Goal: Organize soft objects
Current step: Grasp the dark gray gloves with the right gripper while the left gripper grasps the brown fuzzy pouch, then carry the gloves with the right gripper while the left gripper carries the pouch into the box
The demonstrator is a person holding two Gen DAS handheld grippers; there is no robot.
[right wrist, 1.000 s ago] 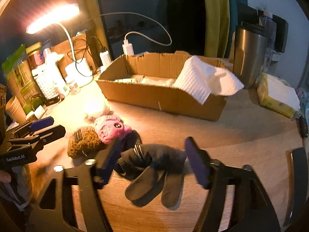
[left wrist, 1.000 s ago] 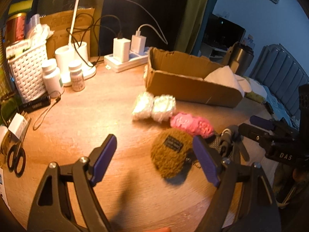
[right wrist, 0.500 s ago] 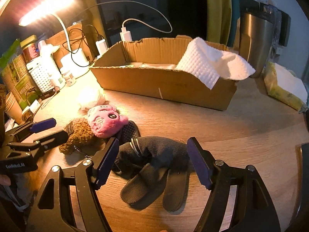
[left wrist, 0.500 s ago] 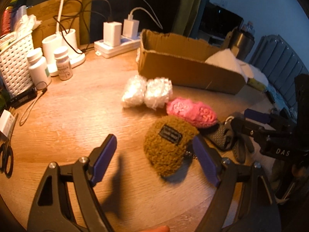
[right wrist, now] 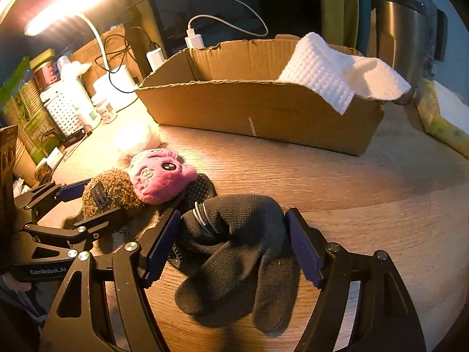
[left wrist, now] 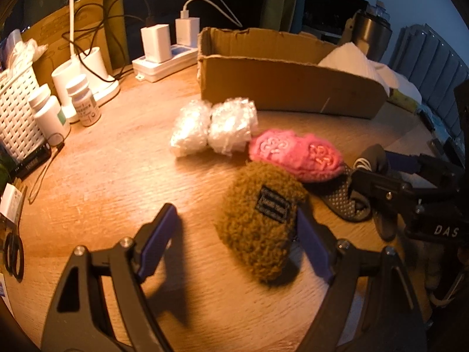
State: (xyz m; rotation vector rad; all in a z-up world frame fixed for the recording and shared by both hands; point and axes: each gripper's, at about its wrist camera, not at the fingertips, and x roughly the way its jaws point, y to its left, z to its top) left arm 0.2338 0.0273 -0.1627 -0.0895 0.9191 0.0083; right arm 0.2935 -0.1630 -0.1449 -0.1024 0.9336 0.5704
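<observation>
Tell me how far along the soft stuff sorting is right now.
Early. Only the white towel is draped in the cardboard box. In hand, nothing yet: the left gripper is open around the brown fuzzy item, and the right gripper is open around the dark gloves. Both, plus the pink plush and two white bundles, remain on the table.

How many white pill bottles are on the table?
2, both at the table's left by the white basket: one bottle against the basket, the other bottle just right of it. More may hide behind.
</observation>
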